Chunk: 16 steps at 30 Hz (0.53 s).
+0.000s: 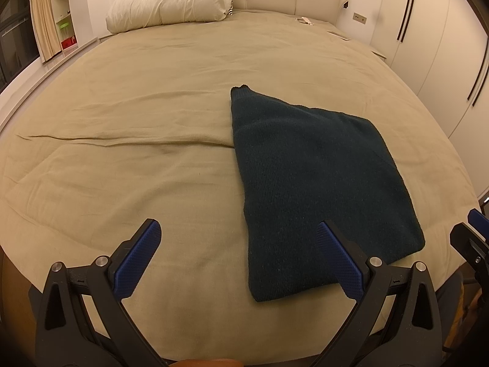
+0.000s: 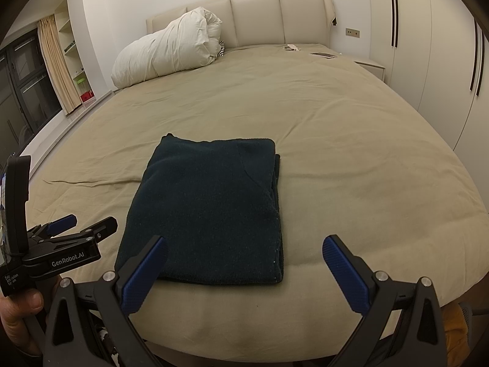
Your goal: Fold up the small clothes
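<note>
A dark teal knit garment (image 1: 314, 180) lies folded into a flat rectangle on the beige bed (image 1: 137, 165), near its front edge. It also shows in the right wrist view (image 2: 211, 211). My left gripper (image 1: 238, 244) is open and empty, hovering just left of the garment's near edge. My right gripper (image 2: 244, 260) is open and empty, hovering over the garment's near right corner. The left gripper also shows at the left of the right wrist view (image 2: 82, 223), and part of the right gripper shows at the right edge of the left wrist view (image 1: 470, 229).
A rolled white duvet (image 2: 168, 52) lies at the bed's head on the left, against the padded headboard (image 2: 253, 18). Small flat items (image 2: 324, 54) lie at the far right of the bed. White wardrobe doors (image 2: 443, 61) stand on the right, and shelves and a curtain (image 2: 55, 64) on the left.
</note>
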### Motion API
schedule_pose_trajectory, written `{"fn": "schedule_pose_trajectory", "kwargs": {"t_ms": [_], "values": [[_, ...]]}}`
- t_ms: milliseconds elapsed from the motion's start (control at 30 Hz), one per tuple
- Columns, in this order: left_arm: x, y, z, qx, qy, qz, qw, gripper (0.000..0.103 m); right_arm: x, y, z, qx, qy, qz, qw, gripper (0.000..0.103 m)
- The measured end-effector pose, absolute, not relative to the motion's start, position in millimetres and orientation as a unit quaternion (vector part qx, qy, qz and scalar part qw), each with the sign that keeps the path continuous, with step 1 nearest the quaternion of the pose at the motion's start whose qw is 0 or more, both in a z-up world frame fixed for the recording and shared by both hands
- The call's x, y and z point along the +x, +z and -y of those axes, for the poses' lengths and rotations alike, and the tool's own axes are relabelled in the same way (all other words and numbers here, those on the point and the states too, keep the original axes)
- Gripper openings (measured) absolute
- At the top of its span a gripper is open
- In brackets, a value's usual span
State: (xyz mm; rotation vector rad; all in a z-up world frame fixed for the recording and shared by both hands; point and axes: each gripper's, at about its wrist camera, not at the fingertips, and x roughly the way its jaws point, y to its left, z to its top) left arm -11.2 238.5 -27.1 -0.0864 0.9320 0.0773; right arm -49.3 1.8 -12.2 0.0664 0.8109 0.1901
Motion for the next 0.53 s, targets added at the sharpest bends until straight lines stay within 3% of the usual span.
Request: {"fn": "schedule_pose_trajectory", "kwargs": {"t_ms": [533], "values": [[-9.8, -26.1, -243.4, -0.034, 0.036, -0.447, 0.893, 0.103, -59.7, -18.6, -2.5, 0.041, 0.095, -0.399, 0.911, 0.103]]}}
